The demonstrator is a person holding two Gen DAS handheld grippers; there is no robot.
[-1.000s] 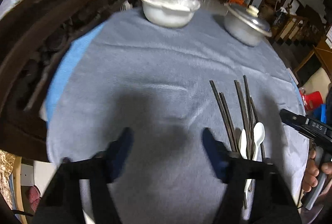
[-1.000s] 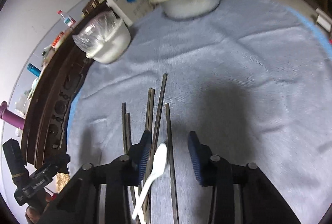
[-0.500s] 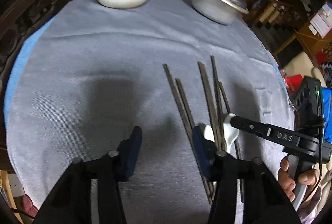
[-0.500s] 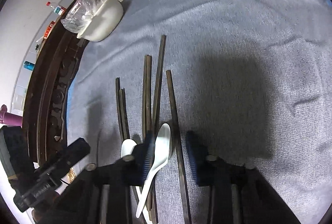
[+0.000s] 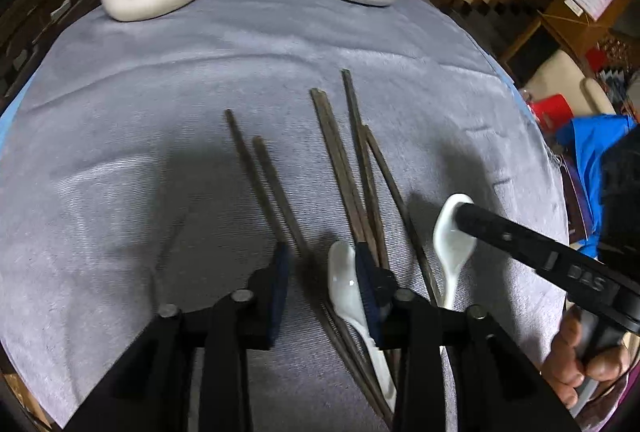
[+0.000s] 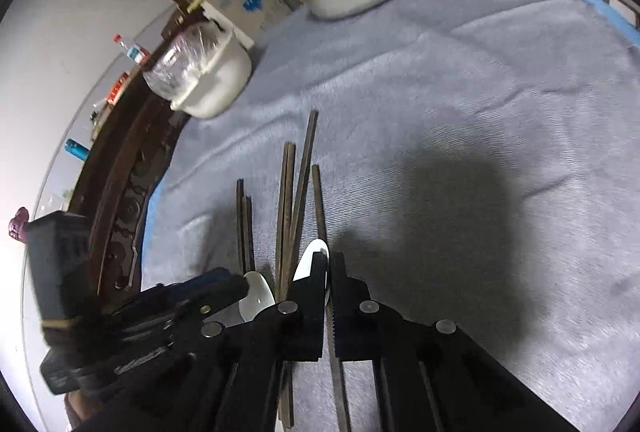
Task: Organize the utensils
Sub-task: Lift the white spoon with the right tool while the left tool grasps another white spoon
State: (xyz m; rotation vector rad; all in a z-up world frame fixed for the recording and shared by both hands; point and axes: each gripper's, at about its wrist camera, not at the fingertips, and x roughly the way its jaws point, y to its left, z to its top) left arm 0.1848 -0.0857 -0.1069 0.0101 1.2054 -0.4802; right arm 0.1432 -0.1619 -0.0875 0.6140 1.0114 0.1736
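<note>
Your right claw had just closed, pinching spoon at lower centre. Left claw narrowing astride chopstick, not gripping. Risk: spoon slips from rim pinch; left snags neighbouring spoon.

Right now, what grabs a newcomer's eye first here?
The fan of dark chopsticks on the grey tablecloth, with two white spoons near the camera. The right gripper is shut on the right spoon; the left gripper straddles chopsticks by the left spoon. Two covered pots sit at the far edge.
</note>
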